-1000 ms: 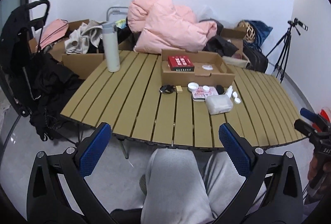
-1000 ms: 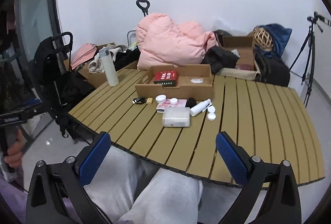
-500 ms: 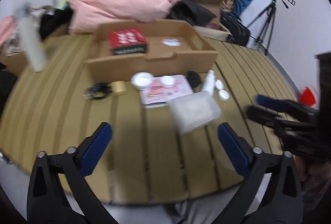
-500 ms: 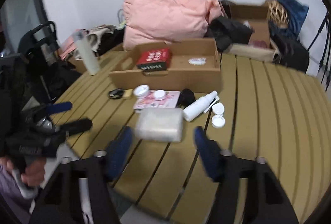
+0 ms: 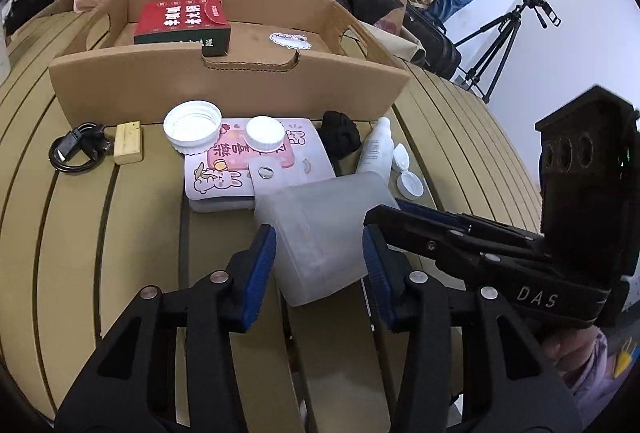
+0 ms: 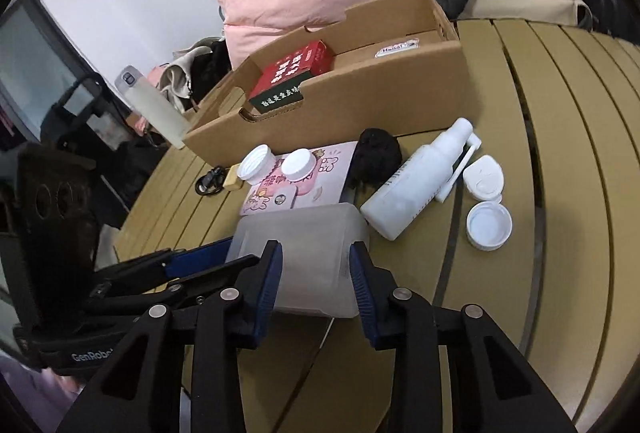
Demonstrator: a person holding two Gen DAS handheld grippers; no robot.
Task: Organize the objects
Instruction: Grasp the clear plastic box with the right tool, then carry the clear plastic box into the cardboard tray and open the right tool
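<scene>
Translucent box (image 5: 320, 233), near corner hidden behind left tool (image 5: 318, 253)

Slatted tan worktop (image 5: 80, 233) carrying a scatter of small things.

Lying directly on the slats: an open cardboard tray (image 5: 224, 81) toward the far edge; just in front of it a coiled black cable (image 5: 76, 151), a small tan block (image 5: 129, 141) beside that, a pink rabbit-print packet (image 5: 256, 161), a black fuzzy lump (image 5: 340, 133), a white spray bottle (image 6: 416, 185) on its side, a white flip cap (image 6: 484, 177) and a round white lid (image 6: 489, 225) just beside it. Sitting nearest, a frosted plastic box (image 5: 324, 233), one corner overlapping the packet. Standing at the far left edge, a pale tall bottle (image 6: 154, 109).
</scene>
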